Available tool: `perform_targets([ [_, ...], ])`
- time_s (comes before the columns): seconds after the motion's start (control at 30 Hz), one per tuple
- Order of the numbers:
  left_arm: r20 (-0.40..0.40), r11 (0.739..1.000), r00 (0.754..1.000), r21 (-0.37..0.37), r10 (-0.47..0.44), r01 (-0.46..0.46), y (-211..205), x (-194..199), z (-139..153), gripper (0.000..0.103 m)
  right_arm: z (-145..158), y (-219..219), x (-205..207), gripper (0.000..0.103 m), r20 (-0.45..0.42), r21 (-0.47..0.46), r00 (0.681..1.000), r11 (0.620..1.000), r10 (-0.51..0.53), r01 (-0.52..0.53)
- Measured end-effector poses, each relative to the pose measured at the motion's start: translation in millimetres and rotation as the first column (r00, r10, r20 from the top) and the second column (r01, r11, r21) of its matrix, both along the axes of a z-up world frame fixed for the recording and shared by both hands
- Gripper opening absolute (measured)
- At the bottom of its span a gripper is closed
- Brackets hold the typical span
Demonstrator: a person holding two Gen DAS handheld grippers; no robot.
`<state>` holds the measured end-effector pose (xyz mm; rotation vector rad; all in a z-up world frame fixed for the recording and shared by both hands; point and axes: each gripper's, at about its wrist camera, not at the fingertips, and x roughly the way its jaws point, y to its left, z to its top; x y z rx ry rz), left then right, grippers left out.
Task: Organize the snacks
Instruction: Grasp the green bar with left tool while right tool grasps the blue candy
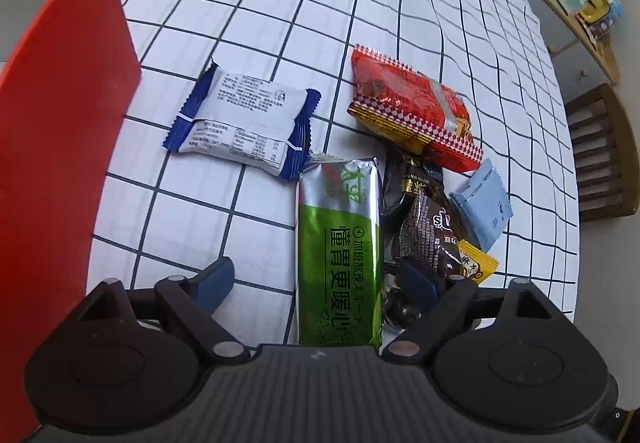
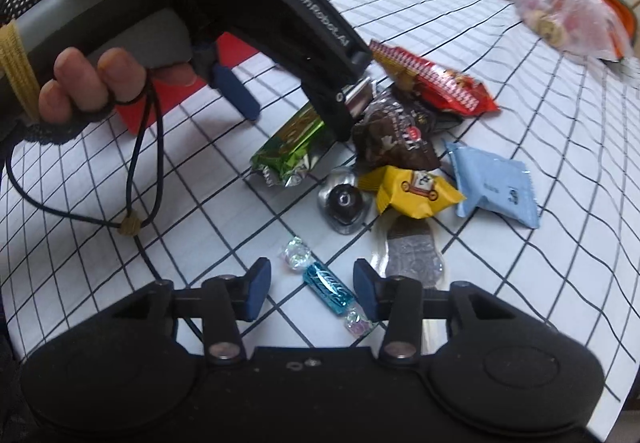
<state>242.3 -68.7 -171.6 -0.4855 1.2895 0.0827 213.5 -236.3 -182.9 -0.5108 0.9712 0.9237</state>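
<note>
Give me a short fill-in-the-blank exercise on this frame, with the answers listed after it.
1. The left gripper straddles the long ____ bar.
2. Between the right gripper's fingers lies a small ____ candy.
3. The yellow packet lies between the round dark candy and the light ____ packet.
4. The tablecloth is white with a black ____ pattern.

Answers: green; blue; blue; grid

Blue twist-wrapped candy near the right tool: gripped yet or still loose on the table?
Loose. The blue candy lies flat on the tablecloth between the right tool pads; gaps show on both sides.
</note>
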Motion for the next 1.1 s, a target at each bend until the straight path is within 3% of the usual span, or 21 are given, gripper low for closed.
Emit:
perform_targets([
  [0.2,-0.008,1.0,1.0,0.017,0.002,-0.002,-2.1,3.2,-0.1,0.072,-4.0,6.3,-1.1,0.027,0.014,-0.065,0.998,0.996,0.058,-0.057],
  [0.4,-0.007,1.0,1.0,0.011,-0.011,0.011,-7.4,3.1,0.5,0.042,-4.4,9.3,-3.0,0.011,0.028,-0.083,0.997,0.994,0.068,-0.066],
  [0.73,0.011,0.998,1.0,0.057,-0.028,0.028,-7.3,-7.4,6.2,0.039,11.3,-2.3,-8.6,0.011,0.01,0.0,1.0,1.0,-0.008,0.008],
  [1.1,0.081,0.997,0.995,0.058,-0.059,0.055,3.3,-44.9,34.4,0.034,43.8,-24.9,-26.1,0.011,-0.033,0.141,0.979,0.969,-0.201,0.204],
])
